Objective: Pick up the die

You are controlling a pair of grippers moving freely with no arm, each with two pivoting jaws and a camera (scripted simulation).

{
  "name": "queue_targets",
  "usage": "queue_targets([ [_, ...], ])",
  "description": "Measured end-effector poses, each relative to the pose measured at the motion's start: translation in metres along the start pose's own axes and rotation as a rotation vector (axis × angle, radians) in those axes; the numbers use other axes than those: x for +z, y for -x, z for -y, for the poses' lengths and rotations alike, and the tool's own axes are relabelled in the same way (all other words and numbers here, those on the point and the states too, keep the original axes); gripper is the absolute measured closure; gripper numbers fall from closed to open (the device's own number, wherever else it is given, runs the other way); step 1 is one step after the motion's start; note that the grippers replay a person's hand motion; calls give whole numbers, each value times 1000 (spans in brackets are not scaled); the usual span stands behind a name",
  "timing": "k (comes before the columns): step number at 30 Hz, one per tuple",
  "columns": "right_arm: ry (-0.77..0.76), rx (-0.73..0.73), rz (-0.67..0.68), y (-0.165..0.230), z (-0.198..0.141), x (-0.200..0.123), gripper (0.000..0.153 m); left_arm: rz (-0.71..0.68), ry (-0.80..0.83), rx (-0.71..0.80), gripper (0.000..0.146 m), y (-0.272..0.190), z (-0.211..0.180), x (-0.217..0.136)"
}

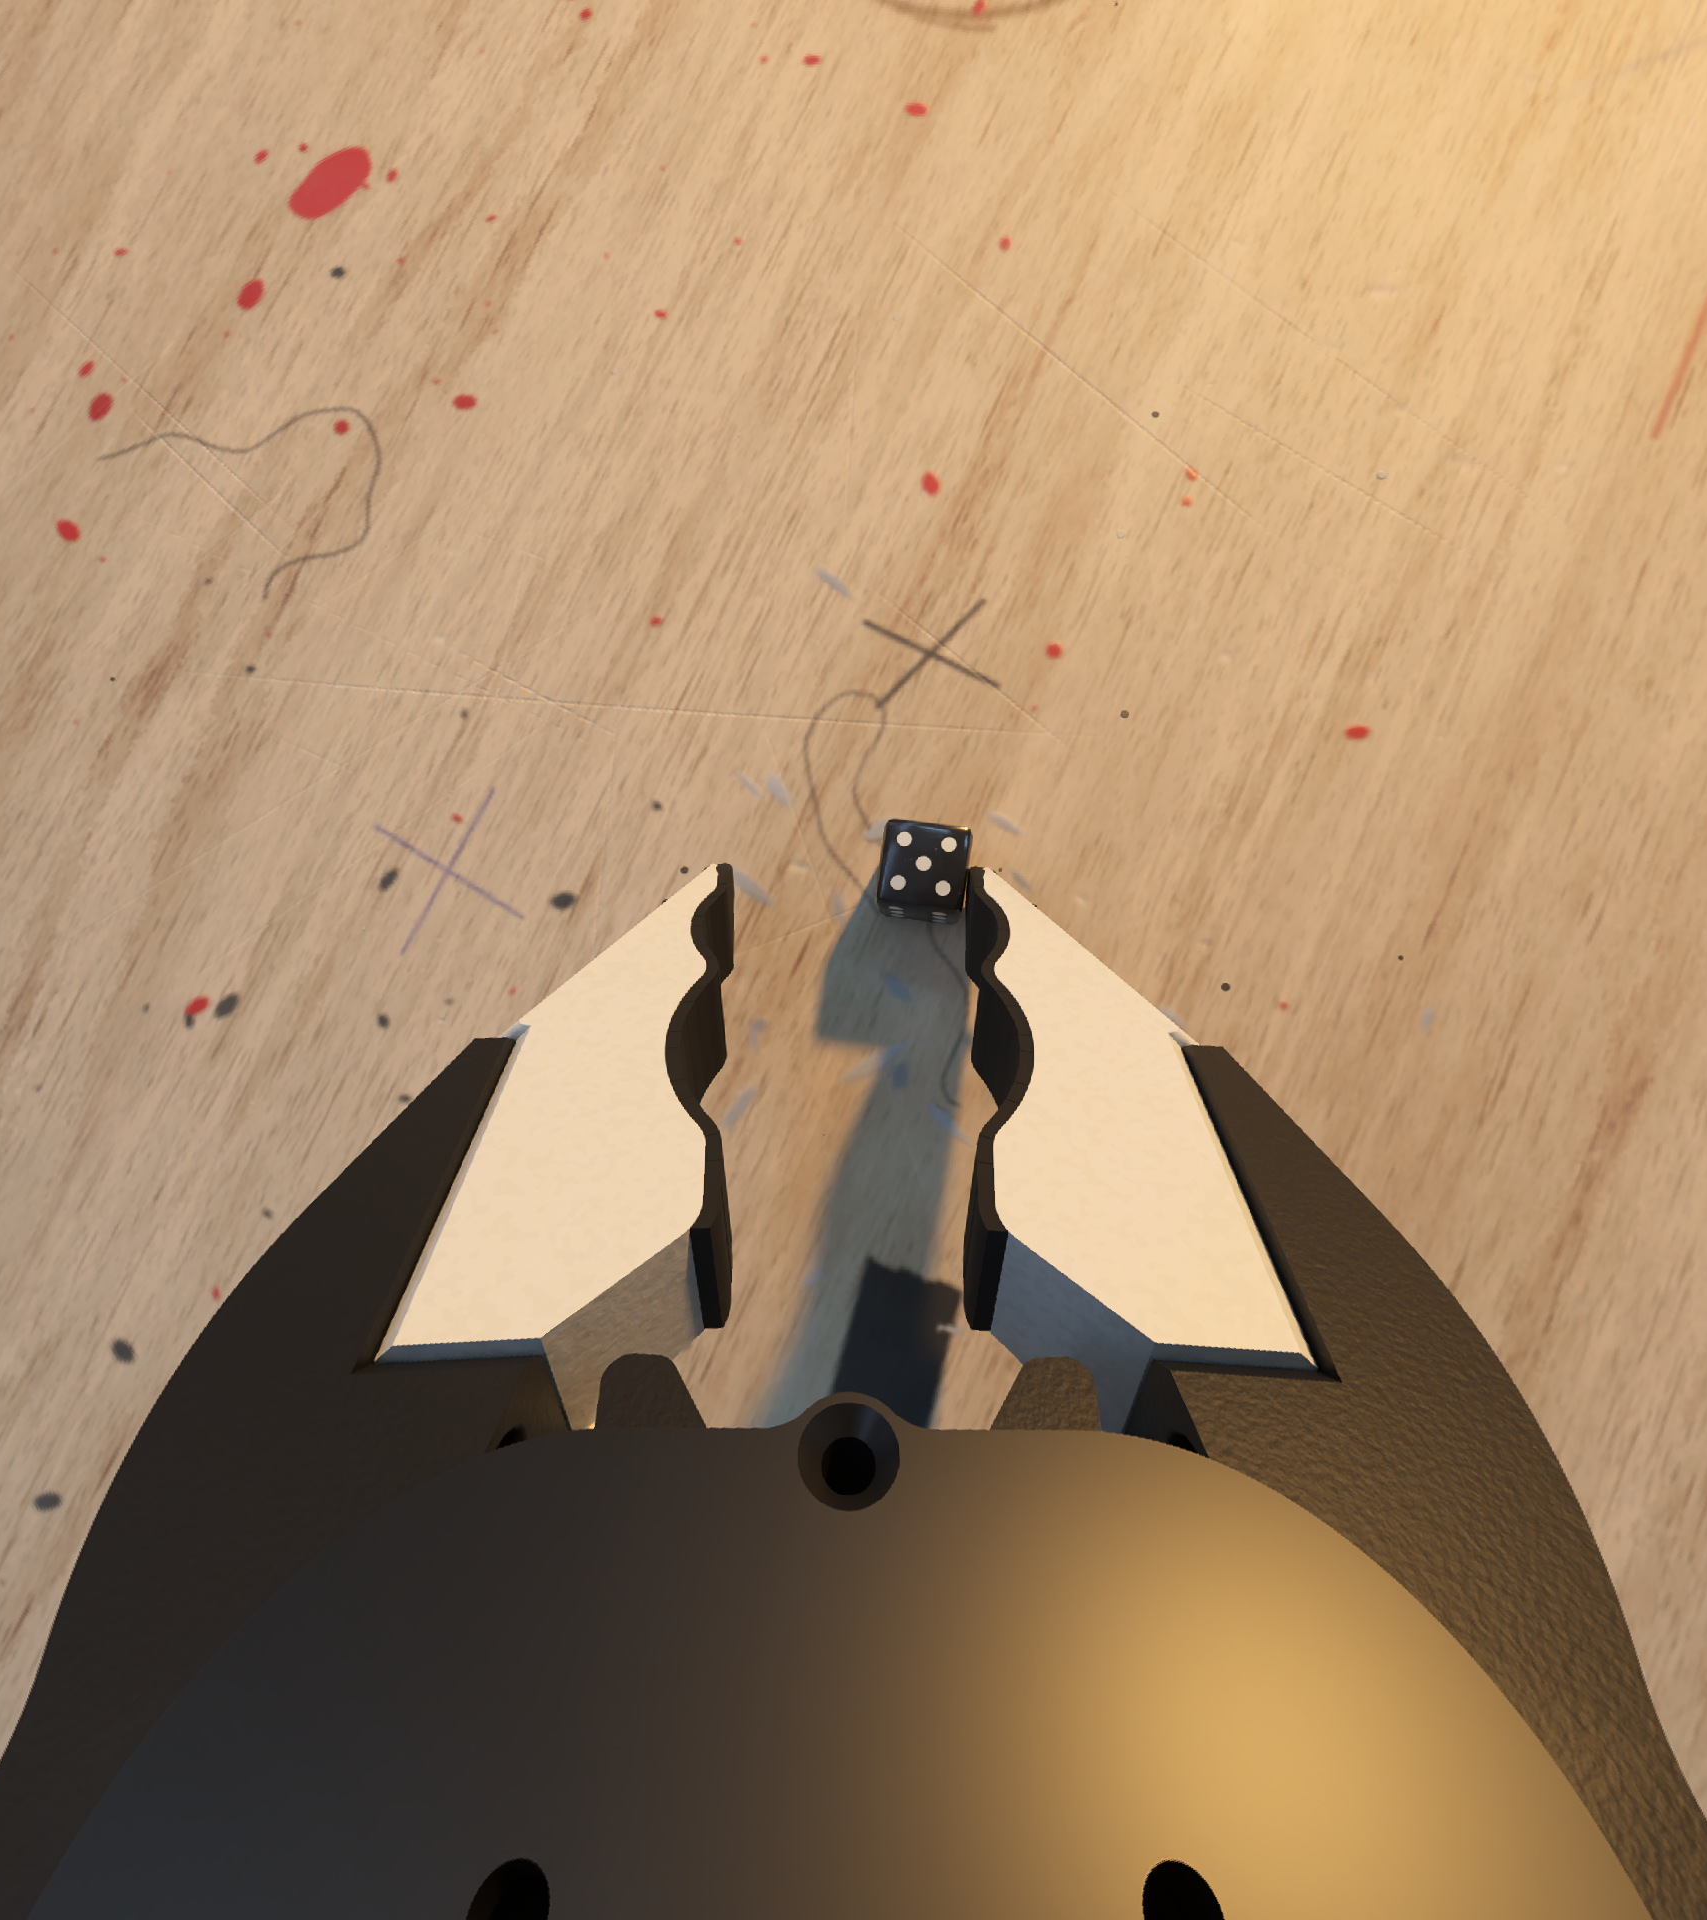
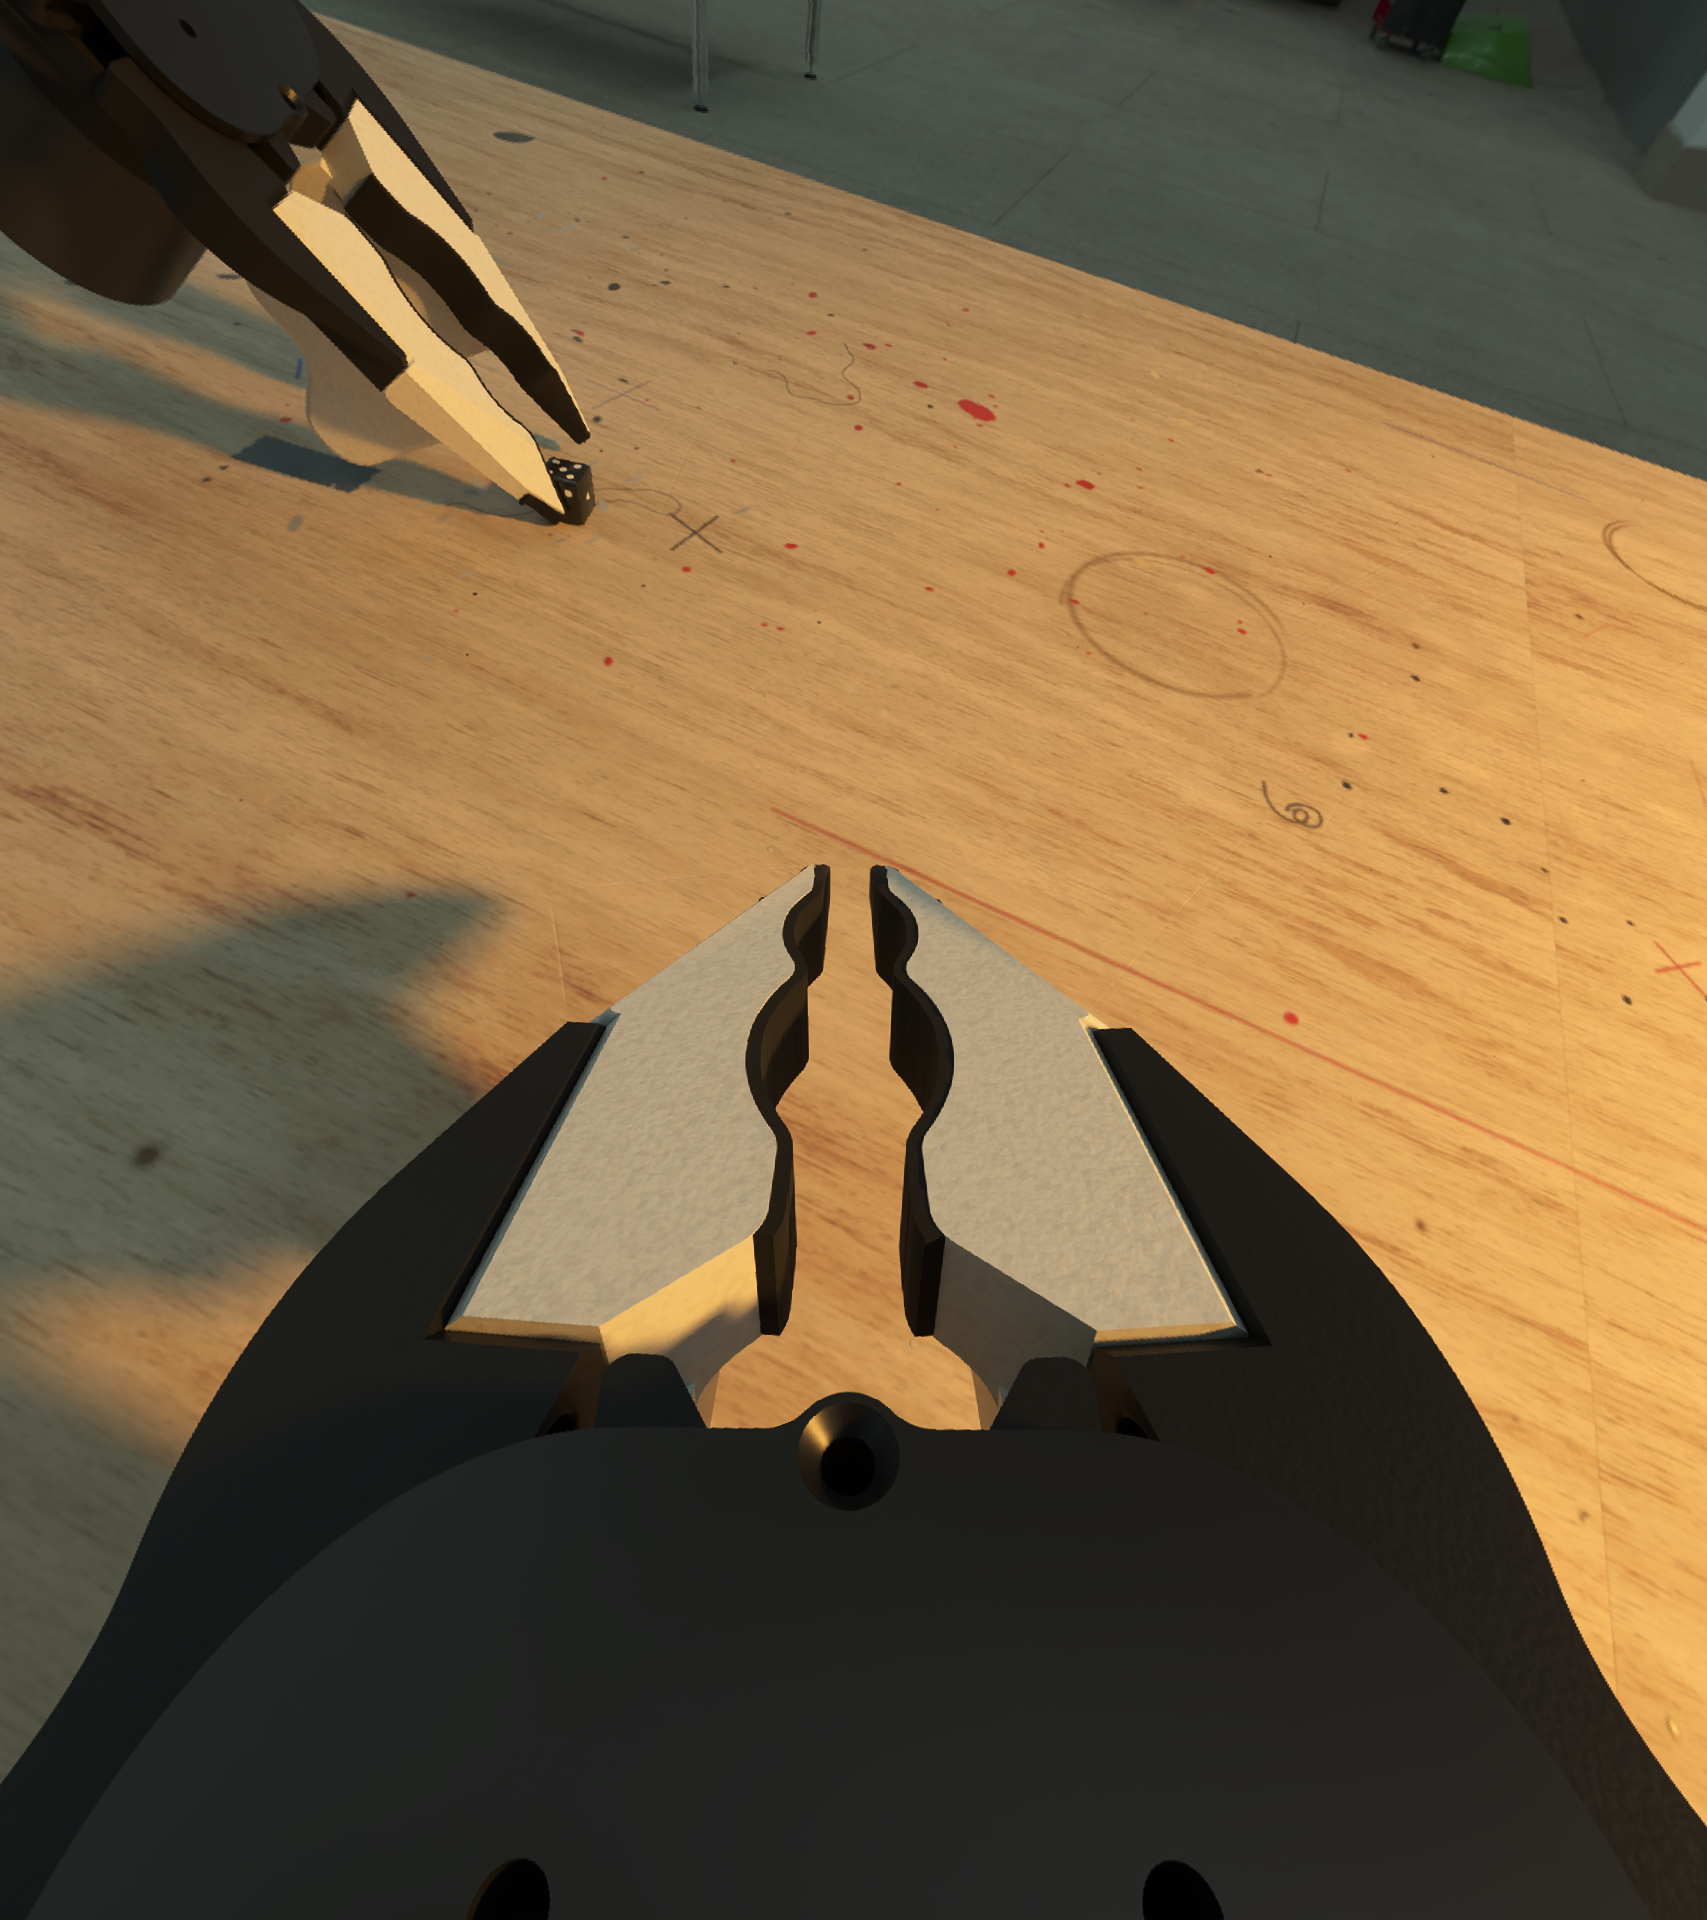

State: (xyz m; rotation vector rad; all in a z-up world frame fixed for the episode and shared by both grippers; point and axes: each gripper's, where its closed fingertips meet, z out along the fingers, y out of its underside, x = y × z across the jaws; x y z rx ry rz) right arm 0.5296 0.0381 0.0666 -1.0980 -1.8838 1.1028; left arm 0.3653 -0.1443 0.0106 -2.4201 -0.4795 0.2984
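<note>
A small black die (image 1: 922, 868) with white pips lies on the wooden table (image 1: 1244, 520). My left gripper (image 1: 849, 878) is open and angled down at the table. The die sits between its fingertips, close against the right fingertip (image 1: 984, 904), with a gap to the left one. In the right wrist view the left gripper (image 2: 566, 468) is at the upper left, its tips down at the die (image 2: 576, 488). My right gripper (image 2: 849, 875) is shut and empty but for a narrow slit, held above the table well away from the die.
The table top (image 2: 1140, 831) carries red and dark paint specks, pencil crosses, circles and a long red line. Its far edge (image 2: 1244, 322) runs diagonally, with grey floor beyond. A green object (image 2: 1488, 47) stands on the floor far off.
</note>
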Motion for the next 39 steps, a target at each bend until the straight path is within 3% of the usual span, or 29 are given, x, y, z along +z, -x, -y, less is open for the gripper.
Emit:
queue_targets([
  [12, 21, -1, 0, -1, -4, 2, 145, -20, -1, 15, 106, -9, 1, 1],
  [27, 98, -58, -41, -2, -14, 5, 148, 3, 13, 40, 129, -16, 1, 1],
  [39, 70, -10, -61, -13, -12, 0, 149, 27, -13, 8, 129, -9, 3, -8],
])
